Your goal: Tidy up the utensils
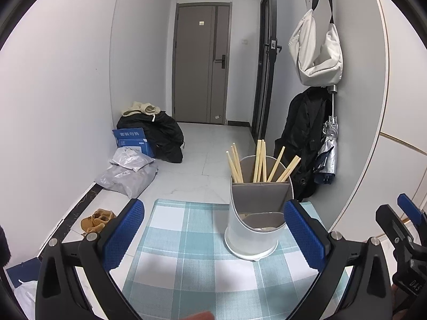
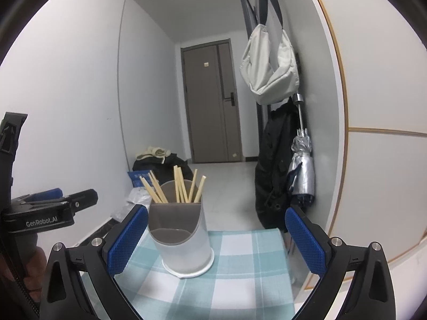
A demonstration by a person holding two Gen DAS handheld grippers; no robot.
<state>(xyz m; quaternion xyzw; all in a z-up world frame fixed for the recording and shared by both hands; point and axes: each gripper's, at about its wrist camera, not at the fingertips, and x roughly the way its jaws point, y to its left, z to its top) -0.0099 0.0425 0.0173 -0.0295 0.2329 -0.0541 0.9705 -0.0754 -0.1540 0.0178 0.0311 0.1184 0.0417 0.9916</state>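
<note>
Currently upright on teal-and-white checked tablecloth (image 1: 186, 242): translucent white cylindrical plastic utensil holder (image 1: 252, 229) with grey divider insert. Rear compartment: pale wooden chopsticks (image 1: 263, 164), roughly ten, leaning fanned, tips up. Front lower compartment: contents not discernible. Left gripper (image 1: 213, 240) jaws wide apart, gripping nothing, holder near right blue pad. Right gripper (image 2: 216, 242) jaws likewise spread, empty, holder just beside left blue pad.
</note>
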